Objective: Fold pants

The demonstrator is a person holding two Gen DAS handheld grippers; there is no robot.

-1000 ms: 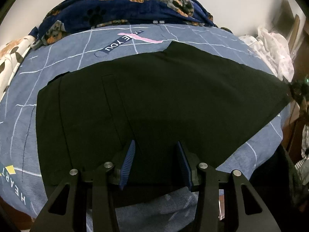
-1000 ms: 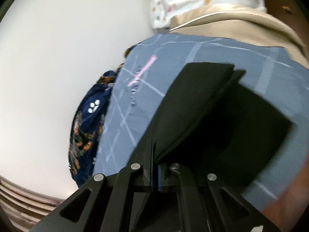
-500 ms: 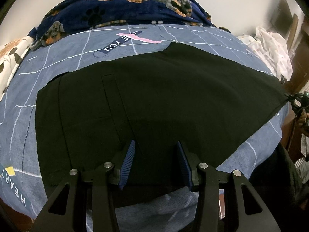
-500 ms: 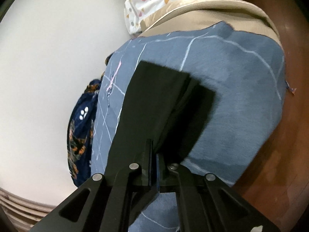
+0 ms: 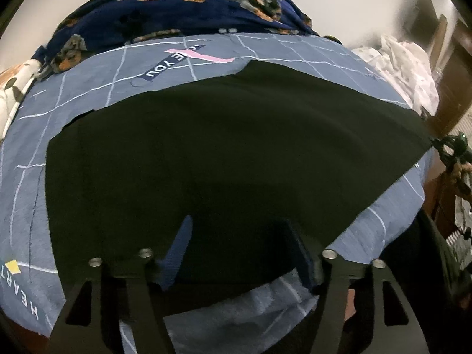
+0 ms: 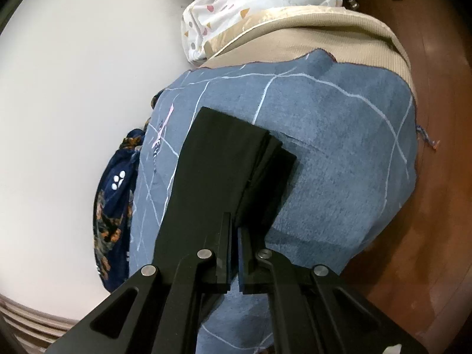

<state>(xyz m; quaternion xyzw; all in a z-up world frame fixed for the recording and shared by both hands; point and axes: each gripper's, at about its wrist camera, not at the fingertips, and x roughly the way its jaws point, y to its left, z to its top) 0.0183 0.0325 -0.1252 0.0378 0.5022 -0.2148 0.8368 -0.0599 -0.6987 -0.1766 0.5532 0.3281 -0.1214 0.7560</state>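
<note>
Black pants lie spread flat across a blue grid-pattern bedsheet. My left gripper hovers over their near edge. Its jaws are opening, and the blue pads stand wide with cloth beneath them but not pinched. In the right wrist view the pants' narrow end stretches away over the sheet, its layers stacked. My right gripper is shut on that end of the black fabric. In the left wrist view the far right corner of the pants is pulled taut.
A dark blue dog-print blanket is bunched at the back of the bed. White patterned cloth lies on the beige mattress beyond the sheet. A brown wooden floor lies past the bed's edge and a white wall stands to the left.
The left jaws have spread wider. The right gripper has drawn the pants' end outward and down, so it now lies stretched on the sheet.
</note>
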